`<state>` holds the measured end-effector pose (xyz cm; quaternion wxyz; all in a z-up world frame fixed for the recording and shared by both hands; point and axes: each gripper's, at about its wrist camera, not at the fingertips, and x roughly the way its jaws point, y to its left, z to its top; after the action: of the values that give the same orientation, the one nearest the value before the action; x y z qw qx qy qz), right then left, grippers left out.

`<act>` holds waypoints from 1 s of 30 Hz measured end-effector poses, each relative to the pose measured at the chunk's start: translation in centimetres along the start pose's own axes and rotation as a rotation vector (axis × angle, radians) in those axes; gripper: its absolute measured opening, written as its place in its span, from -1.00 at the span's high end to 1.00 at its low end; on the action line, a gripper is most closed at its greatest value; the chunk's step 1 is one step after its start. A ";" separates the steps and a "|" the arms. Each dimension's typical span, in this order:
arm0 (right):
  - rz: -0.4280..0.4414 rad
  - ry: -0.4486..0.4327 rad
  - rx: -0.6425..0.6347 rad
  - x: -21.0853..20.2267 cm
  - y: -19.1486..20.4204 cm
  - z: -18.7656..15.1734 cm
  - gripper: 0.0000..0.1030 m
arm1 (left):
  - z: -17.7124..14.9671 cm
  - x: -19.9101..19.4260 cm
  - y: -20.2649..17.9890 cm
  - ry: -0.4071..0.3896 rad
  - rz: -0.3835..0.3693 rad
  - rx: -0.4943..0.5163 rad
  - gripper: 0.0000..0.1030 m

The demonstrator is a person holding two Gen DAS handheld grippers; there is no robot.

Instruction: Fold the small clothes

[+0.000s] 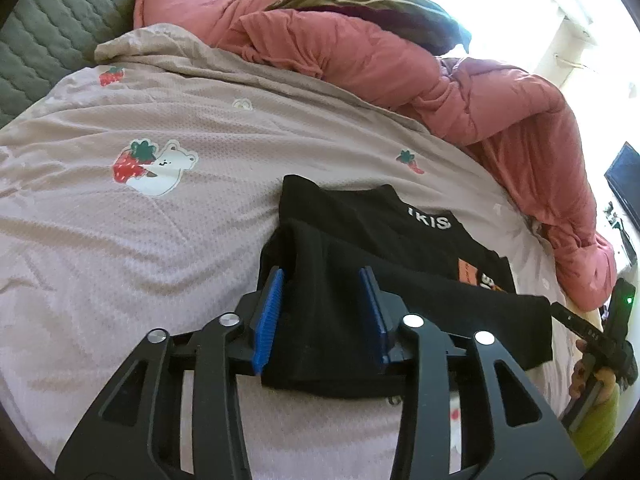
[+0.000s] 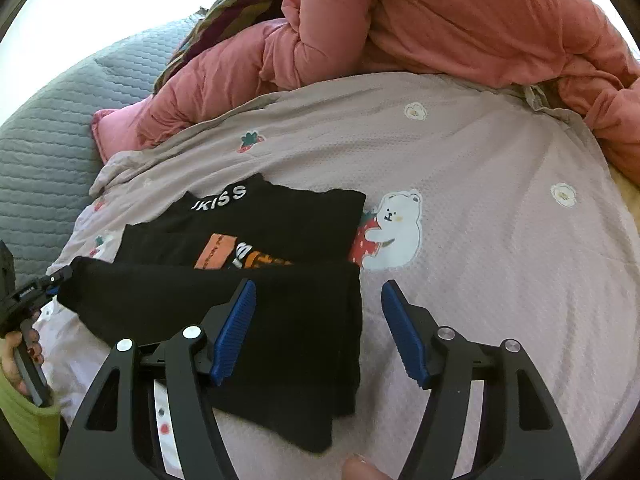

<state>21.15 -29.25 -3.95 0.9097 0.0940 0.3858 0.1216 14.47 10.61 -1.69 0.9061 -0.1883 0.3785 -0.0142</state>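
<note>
A small black T-shirt [image 1: 384, 236] with white letters and an orange print lies partly folded on the pale pink bedsheet [image 1: 120, 240]; it also shows in the right wrist view [image 2: 280, 220]. My left gripper [image 1: 322, 280] is open, its blue pads straddling the folded near-left part of the shirt. My right gripper [image 2: 318, 292] is open over the shirt's near right edge, one pad above the cloth, the other over the sheet. In the left wrist view the right gripper [image 1: 560, 310] touches the shirt's right corner. In the right wrist view the left gripper [image 2: 60, 276] touches its left corner.
A heaped salmon-pink duvet [image 1: 460, 92] runs along the far side of the bed, also in the right wrist view [image 2: 460, 20]. A grey quilted cover [image 1: 52, 32] lies at the far left. A striped dark cloth [image 1: 380, 8] sits on the duvet. The sheet has bear and strawberry prints [image 2: 396, 232].
</note>
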 end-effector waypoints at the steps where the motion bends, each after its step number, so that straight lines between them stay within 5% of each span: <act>1: 0.000 0.002 -0.003 -0.4 0.0 -0.3 -0.25 | -0.3 -0.3 0.0 0.000 0.001 0.003 0.34; 15: 0.046 0.082 -0.040 -1.7 1.6 -5.3 -0.21 | -3.9 -2.5 2.0 0.041 -0.002 -0.040 0.27; 25: 0.082 0.111 0.003 -0.9 1.2 -5.8 0.21 | -2.8 -0.3 0.0 0.075 0.055 0.040 0.27; 26: 0.079 0.113 0.005 -0.7 1.1 -5.9 0.27 | -2.7 -0.3 -0.1 0.075 0.058 0.045 0.33; 28: 0.081 0.122 0.011 -0.3 0.9 -5.8 0.48 | -2.4 0.1 -0.4 0.082 0.054 0.051 0.78; 30: 0.086 0.129 0.014 0.0 0.7 -5.9 0.71 | -2.1 0.6 -0.5 0.099 0.051 0.058 0.95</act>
<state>16.77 -28.10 -7.74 0.8761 0.1089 0.4402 0.1636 13.51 9.29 -3.29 0.8915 -0.1516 0.4267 -0.0114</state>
